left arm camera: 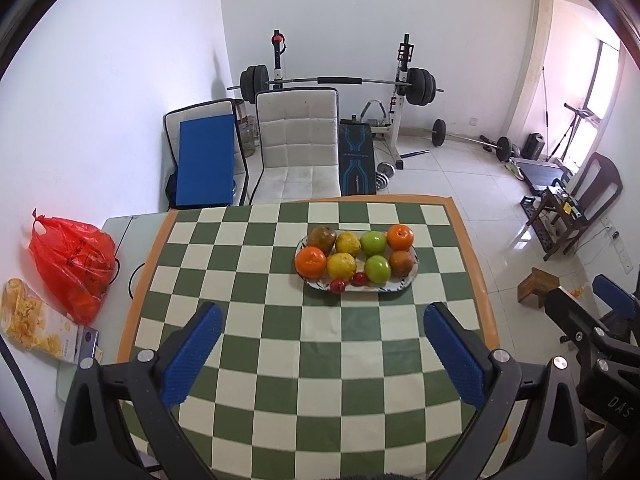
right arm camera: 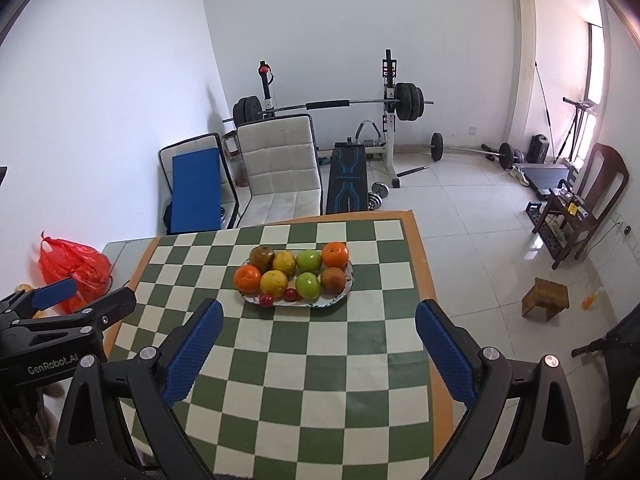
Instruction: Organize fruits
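Note:
An oval white plate (left arm camera: 394,287) (right arm camera: 344,294) sits on the green-and-white checkered tablecloth, past both grippers. It carries two oranges (left arm camera: 311,261) (right arm camera: 335,254), two yellow lemons (left arm camera: 341,266), two green apples (left arm camera: 377,268) (right arm camera: 308,285), two brownish pears (left arm camera: 321,239) and two small red fruits (left arm camera: 338,286) at its near rim. My left gripper (left arm camera: 323,320) hovers open over the cloth, short of the plate, nothing between its blue pads. My right gripper (right arm camera: 319,318) is likewise open and empty, its left finger (right arm camera: 200,332) close to the plate's near edge.
A red plastic bag (left arm camera: 72,262) and a pack of chips (left arm camera: 36,322) lie left of the cloth. A white chair (left arm camera: 298,144) stands behind the table, with weight equipment beyond. A small wooden stool (right arm camera: 546,297) and a dark chair (right arm camera: 580,212) stand on the tiled floor to the right.

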`<state>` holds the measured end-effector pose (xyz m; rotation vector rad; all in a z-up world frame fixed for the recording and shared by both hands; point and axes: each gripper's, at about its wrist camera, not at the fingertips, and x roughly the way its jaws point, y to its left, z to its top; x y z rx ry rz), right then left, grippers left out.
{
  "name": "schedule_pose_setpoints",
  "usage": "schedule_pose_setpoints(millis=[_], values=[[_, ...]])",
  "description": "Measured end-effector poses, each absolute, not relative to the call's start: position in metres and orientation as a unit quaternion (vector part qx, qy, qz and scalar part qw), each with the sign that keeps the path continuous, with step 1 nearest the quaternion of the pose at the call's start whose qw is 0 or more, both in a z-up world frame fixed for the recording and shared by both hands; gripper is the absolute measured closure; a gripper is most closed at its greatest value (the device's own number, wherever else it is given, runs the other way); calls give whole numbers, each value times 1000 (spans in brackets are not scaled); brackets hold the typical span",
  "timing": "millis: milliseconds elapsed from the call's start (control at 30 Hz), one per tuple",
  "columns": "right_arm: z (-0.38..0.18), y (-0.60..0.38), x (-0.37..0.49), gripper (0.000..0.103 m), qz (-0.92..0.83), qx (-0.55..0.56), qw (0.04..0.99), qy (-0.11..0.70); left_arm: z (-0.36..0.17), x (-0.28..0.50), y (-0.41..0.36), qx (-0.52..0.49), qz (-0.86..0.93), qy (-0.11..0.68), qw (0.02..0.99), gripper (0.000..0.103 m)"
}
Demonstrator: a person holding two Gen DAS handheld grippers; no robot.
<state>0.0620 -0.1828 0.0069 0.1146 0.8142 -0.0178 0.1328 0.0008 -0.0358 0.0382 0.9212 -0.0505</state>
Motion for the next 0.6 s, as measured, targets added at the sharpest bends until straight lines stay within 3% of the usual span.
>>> schedule_pose_setpoints(millis=[600], values=[[-89, -201, 152, 4, -22, 50, 891, 450, -107, 195, -5, 28, 2, 478, 878, 0]])
